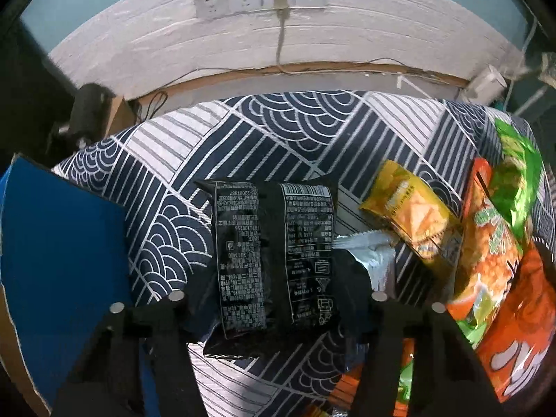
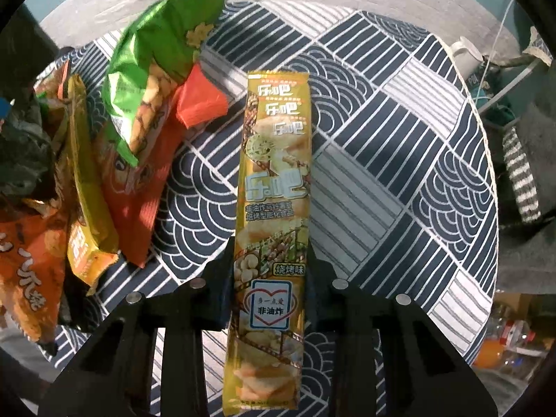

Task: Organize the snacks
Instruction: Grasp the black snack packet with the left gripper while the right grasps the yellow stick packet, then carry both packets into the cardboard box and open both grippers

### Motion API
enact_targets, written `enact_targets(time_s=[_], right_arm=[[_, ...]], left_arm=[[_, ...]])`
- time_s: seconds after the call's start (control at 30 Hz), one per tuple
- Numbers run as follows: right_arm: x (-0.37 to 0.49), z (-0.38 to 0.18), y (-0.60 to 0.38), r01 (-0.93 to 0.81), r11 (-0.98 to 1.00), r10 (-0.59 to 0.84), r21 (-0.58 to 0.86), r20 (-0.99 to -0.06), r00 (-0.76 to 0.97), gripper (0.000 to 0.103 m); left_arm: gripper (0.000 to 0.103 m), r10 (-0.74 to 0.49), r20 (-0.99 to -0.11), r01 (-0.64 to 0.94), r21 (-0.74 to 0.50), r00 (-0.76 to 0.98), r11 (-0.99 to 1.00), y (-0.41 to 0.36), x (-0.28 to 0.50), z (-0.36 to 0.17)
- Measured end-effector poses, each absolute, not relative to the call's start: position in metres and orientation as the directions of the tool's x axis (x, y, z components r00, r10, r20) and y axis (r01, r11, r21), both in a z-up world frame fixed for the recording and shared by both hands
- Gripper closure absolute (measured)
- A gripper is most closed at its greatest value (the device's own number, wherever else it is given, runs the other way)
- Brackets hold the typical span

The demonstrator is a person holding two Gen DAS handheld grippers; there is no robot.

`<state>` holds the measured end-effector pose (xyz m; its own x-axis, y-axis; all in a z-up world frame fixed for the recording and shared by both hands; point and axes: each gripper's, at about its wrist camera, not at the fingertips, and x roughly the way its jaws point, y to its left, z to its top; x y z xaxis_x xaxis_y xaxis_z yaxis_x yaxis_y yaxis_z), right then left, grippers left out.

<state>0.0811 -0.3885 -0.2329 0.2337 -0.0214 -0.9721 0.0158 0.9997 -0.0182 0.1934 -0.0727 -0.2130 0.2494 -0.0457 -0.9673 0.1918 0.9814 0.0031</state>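
Observation:
In the left wrist view my left gripper (image 1: 274, 278) is shut on a black snack packet (image 1: 274, 257), held lengthwise above the patterned tablecloth (image 1: 278, 132). In the right wrist view my right gripper (image 2: 271, 260) is shut on a long yellow chip packet (image 2: 274, 208), held lengthwise over the cloth (image 2: 399, 160). A pile of snacks lies between the two: a green bag (image 2: 156, 80), orange bags (image 2: 139, 180) and a yellow packet (image 2: 87, 180). The same pile shows at the right of the left wrist view, with a yellow packet (image 1: 410, 212) and an orange bag (image 1: 500, 260).
A blue box flap (image 1: 59, 243) stands at the left of the left wrist view. A white wall with sockets (image 1: 260, 0) and a plugged cable is behind the table. A white mug (image 2: 465, 55) and clutter lie past the table's right edge.

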Motion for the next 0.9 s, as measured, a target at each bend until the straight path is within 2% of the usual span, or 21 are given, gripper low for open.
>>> enact_targets(time_s=[0.17,0.9], right_arm=[[0.082,-0.211,-0.387,0.009,1.0,-0.007,-0.004,-0.965,0.262,0.072],[0.056,-0.142,-0.374,0.007,1.0,0.005,0.009,-0.911,0.412,0.073]], left_arm=[[0.048,-0.01,-0.962,0.241,0.058,0.272,0.969,-0.08,0.182,-0.21],[0.048,-0.019,-0.909,0.26,0.098,0.415,0.961,-0.077,0.128,-0.136]])
